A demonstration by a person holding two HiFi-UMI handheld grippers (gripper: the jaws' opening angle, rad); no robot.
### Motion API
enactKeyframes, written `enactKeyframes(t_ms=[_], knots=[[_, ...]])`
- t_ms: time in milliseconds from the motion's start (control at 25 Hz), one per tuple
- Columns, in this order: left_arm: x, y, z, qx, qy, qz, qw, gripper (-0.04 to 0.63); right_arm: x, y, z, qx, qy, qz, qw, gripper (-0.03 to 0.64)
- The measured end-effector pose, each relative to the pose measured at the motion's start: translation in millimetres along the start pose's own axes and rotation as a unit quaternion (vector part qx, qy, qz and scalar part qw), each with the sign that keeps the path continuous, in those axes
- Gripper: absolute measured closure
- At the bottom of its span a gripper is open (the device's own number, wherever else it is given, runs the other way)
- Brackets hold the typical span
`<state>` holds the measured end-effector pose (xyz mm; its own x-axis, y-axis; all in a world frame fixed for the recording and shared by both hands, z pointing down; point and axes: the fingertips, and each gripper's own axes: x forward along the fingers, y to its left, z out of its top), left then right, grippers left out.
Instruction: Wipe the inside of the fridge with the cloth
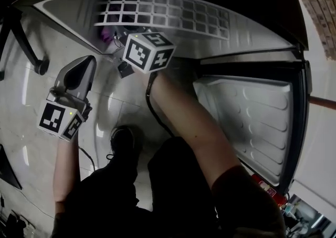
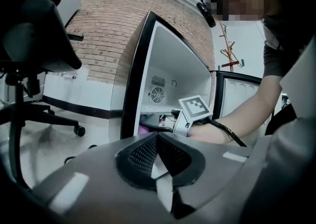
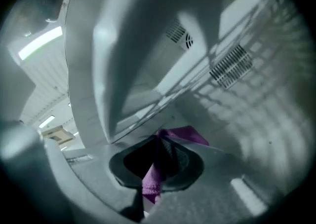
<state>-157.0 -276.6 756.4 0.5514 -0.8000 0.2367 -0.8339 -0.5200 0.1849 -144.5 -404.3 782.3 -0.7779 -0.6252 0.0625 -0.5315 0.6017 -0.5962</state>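
The small fridge [image 2: 168, 60] stands open, and the head view looks down on it. My right gripper [image 3: 158, 141] reaches inside, below the wire shelf [image 3: 232, 65], shut on a purple cloth [image 3: 151, 181] that spreads past the jaw tips onto the fridge's inner surface. The left gripper view shows the right gripper's marker cube [image 2: 195, 111] and a bit of the cloth [image 2: 143, 130] at the fridge's opening. My left gripper [image 2: 157, 144] hangs outside the fridge over the floor, shut with nothing in it; in the head view the left gripper [image 1: 86, 65] is left of the fridge.
The fridge door [image 1: 252, 121] swings open to the right. An office chair [image 2: 34, 45] stands left of the fridge, its caster [image 1: 41, 65] close to the left gripper. The person's shoe [image 1: 122, 140] rests on the tiled floor. Behind is a brick wall [image 2: 108, 35].
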Motion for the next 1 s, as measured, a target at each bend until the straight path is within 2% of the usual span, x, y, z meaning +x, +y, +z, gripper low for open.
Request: enactKeyframes(t_ms=[120, 200, 320, 520, 680, 840, 1000], knots=[[8.5, 0.7, -6.8, -0.014, 0.002, -0.007, 0.9999, 0.577, 10.9, 10.8, -16.4, -0.014, 0.019, 0.022, 0.999, 0.604], [11.7, -1.4, -9.6, -0.015, 0.005, -0.013, 0.9998, 0.577, 13.1, 12.3, -29.5, -0.019, 0.033, 0.022, 0.999, 0.606], [14.2, -5.8, -11.9, -0.010, 0.010, -0.022, 0.9997, 0.578, 13.2, -0.6, -49.8, -0.022, 0.068, 0.004, 0.997, 0.605], [15.8, -6.6, -21.6, -0.006, 0.024, -0.024, 0.9994, 0.578, 9.8, -21.9, -82.6, -0.076, 0.142, -0.034, 0.986, 0.604], [19.4, -6.3, -26.9, -0.016, 0.027, -0.023, 0.9993, 0.577, 3.0, -38.0, -86.3, -0.097, 0.165, -0.065, 0.979, 0.604], [25.6, -16.0, -26.1, -0.015, 0.022, -0.036, 0.9990, 0.578, -19.8, -69.3, -66.3, -0.102, 0.163, -0.134, 0.972, 0.604], [34.8, -28.2, -22.5, -0.017, 0.014, -0.048, 0.9986, 0.577, -61.1, -114.5, -42.5, -0.115, 0.166, -0.223, 0.954, 0.604]])
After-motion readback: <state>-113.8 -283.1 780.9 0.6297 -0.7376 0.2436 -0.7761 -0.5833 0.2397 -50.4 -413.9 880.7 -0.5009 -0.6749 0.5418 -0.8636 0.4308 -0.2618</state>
